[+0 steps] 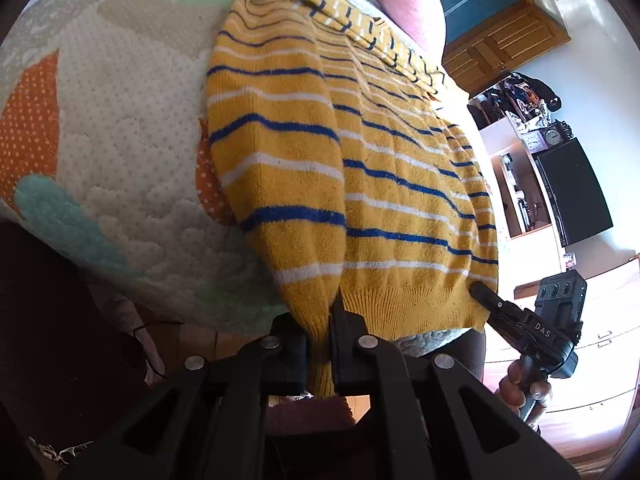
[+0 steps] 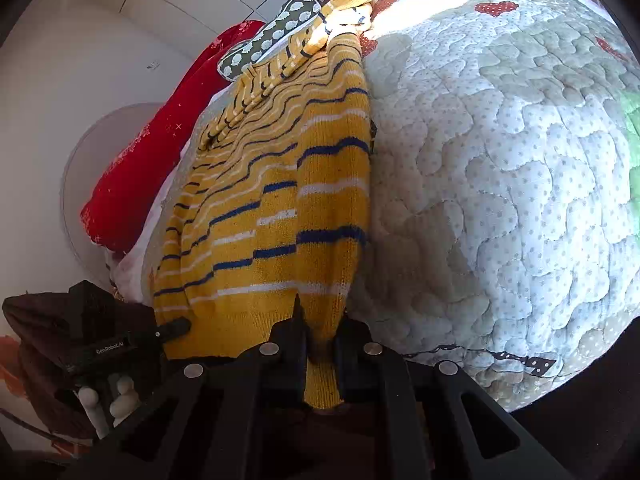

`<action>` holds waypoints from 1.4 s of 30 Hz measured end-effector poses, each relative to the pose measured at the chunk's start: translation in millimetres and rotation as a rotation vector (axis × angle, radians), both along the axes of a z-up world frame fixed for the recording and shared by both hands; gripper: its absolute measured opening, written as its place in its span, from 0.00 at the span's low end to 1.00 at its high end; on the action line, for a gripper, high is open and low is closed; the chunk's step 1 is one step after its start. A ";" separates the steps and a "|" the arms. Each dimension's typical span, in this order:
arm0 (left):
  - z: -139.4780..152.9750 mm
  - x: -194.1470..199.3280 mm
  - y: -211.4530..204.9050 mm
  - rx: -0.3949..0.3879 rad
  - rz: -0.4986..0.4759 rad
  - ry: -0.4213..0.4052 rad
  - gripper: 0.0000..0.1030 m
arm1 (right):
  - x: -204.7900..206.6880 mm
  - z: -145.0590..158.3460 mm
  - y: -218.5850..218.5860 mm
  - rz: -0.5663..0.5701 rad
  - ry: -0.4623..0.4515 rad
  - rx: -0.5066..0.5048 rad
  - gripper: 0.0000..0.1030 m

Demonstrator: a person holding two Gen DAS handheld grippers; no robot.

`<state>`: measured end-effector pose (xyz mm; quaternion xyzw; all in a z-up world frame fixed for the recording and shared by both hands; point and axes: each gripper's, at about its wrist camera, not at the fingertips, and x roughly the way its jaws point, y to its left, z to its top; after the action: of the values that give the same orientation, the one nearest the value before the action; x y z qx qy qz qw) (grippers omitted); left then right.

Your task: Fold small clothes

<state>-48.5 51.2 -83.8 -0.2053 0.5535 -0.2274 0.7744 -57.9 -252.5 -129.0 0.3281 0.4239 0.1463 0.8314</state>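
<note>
1. A yellow striped knit sweater (image 1: 360,168) lies flat on a quilted bed (image 1: 120,168), hem nearest.
2. The left gripper (image 1: 318,344) and right gripper (image 2: 322,344) each pinch a hem corner.
3. Soft, light, floppy, probably stretchy; the ribbed hem corners look the best hold.

A bed under a pale quilted, dotted bedspread with orange and teal patches (image 1: 120,168) stands in a sunlit white-walled room, with a wooden cabinet (image 1: 508,36), a black flat screen (image 1: 576,192) and a red cushion (image 2: 160,148) nearby.
</note>
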 end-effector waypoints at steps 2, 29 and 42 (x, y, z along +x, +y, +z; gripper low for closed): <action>17.6 -9.5 2.1 0.003 0.009 -0.054 0.08 | -9.1 9.3 -2.9 -0.007 -0.031 0.020 0.09; 22.3 -15.3 34.0 0.030 0.090 -0.118 0.57 | -39.9 22.1 -25.2 -0.089 -0.082 -0.055 0.43; 9.2 -7.2 -10.3 0.071 -0.077 -0.075 0.06 | -12.1 13.0 -2.0 0.000 -0.057 -0.032 0.09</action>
<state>-55.7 40.9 -74.7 -0.1474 0.5393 -0.2447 0.7922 -70.0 -254.5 -116.0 0.3103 0.4023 0.1487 0.8484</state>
